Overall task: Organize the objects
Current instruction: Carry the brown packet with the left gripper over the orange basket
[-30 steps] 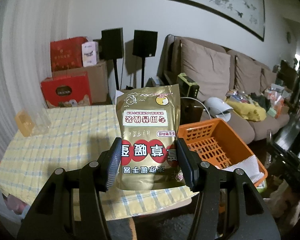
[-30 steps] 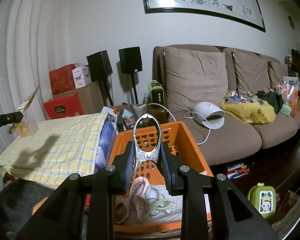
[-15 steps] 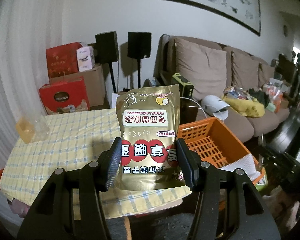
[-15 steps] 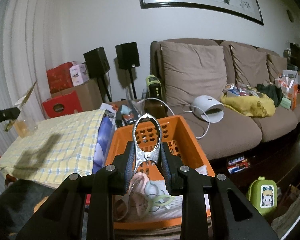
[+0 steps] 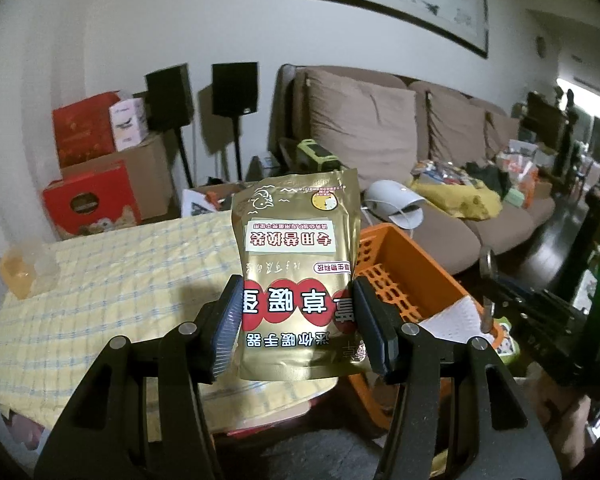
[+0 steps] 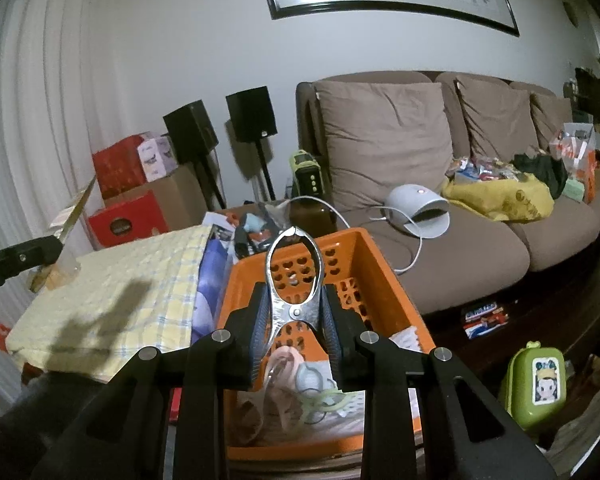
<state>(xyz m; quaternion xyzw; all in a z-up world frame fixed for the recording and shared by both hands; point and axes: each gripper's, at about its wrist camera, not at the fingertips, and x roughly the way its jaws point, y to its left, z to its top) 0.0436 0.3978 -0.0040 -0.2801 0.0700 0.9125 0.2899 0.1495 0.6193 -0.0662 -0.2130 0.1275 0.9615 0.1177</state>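
While gripped: left gripper (image 5: 296, 322) clamps the gold foil pouch (image 5: 298, 280) by its lower side edges, above the yellow checked tablecloth (image 5: 112, 280).
Pouch handling: likely light, slick, crushable.
Right gripper (image 6: 294, 322): clamped on shiny metal tongs (image 6: 295, 276), stiff, above the orange plastic basket (image 6: 384, 276).

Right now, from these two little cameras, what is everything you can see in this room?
Foil pouch: one, gold with red circles, upside down, clamped in the left gripper.
Metal tongs: one, silver, clamped in the right gripper above the basket.
Basket: one, orange, beside the table; holds a white cloth and small pinkish and greenish items.
Table: one, under a yellow checked cloth.
Clear container: one, amber contents, far left table corner.
Speakers: two, black, on stands by the wall.
Boxes: several, red and cardboard, stacked left.
Sofa: one, brown, cluttered.
Lunchbox: one, green, on the floor.
Left gripper: black, gripping.
Right gripper: black, gripping.
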